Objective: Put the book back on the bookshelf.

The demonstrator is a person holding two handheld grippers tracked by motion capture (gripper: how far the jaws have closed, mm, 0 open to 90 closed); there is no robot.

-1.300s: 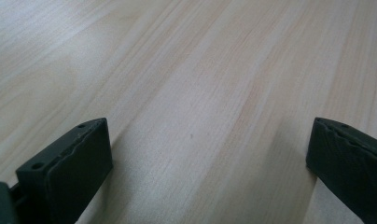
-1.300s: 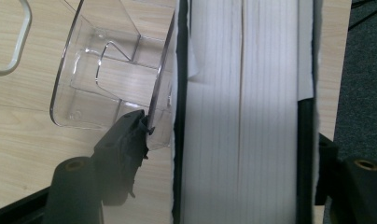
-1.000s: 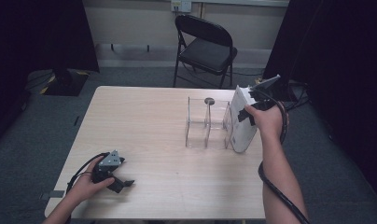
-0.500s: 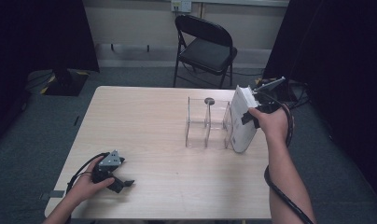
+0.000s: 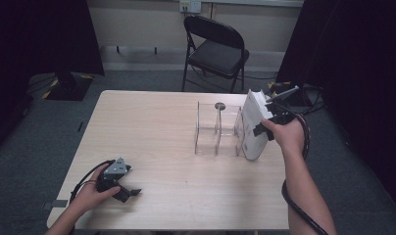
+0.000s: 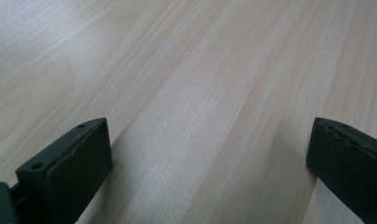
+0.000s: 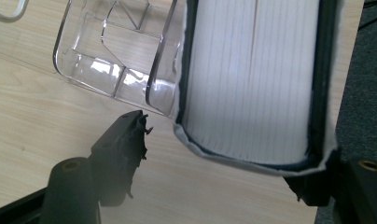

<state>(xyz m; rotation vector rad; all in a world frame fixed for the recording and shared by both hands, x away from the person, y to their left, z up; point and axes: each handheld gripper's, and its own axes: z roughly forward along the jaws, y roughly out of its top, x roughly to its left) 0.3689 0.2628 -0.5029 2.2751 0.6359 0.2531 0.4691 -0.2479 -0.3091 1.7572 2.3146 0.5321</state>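
The right gripper (image 5: 265, 122) stands near the tabletop's (image 5: 152, 132) right edge, jaws clamped across the thickness of a white book (image 5: 254, 126) that stands tilted just beside the right end of a clear acrylic divided organizer (image 5: 218, 129); whether book and organizer touch cannot be told. The left gripper (image 5: 123, 188) rests near the front-left corner of the tabletop, its jaws spread wide over bare wood with nothing between them.

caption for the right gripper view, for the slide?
Right gripper holds a thick white book page edges up, tilted beside the clear divided organizer on the wooden table.
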